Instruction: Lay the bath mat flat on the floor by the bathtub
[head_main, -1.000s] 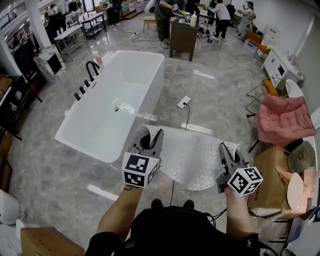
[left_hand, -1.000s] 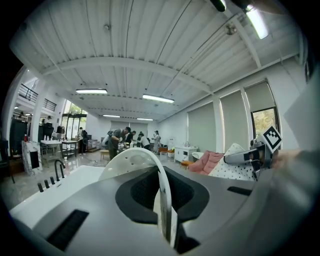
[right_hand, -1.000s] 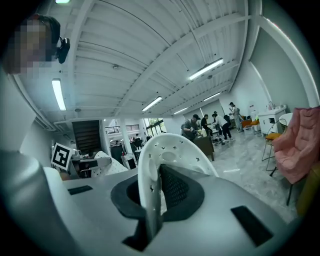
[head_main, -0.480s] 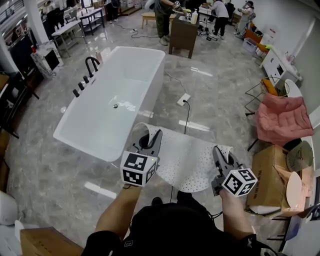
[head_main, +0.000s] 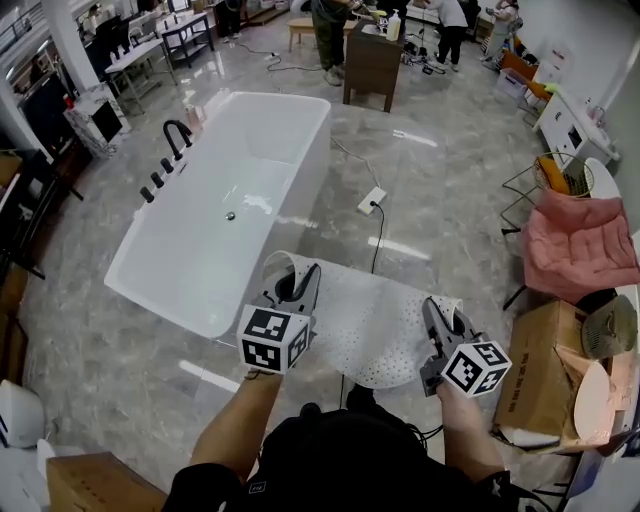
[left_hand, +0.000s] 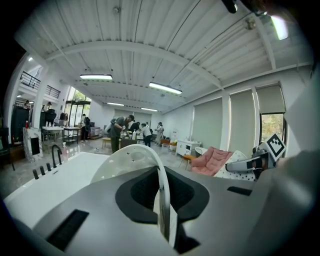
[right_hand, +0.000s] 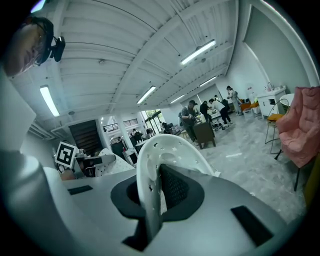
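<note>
1. The left gripper (head_main: 300, 287) has its fingers pinched tight on one near corner of the white perforated bath mat (head_main: 372, 322). That corner curls up over them.
2. The right gripper (head_main: 441, 322) is clamped the same way on the other near corner.
3. The mat hangs spread between the two, above the floor (head_main: 440, 190) and just beside the near end of the bathtub (head_main: 235, 195). Whether its far edge touches down cannot be told.
4. Fetching and positioning look done. Lowering the mat, flattening it and letting go remain. A cable (head_main: 376, 240) on the floor nearby could end up under the mat.
</note>
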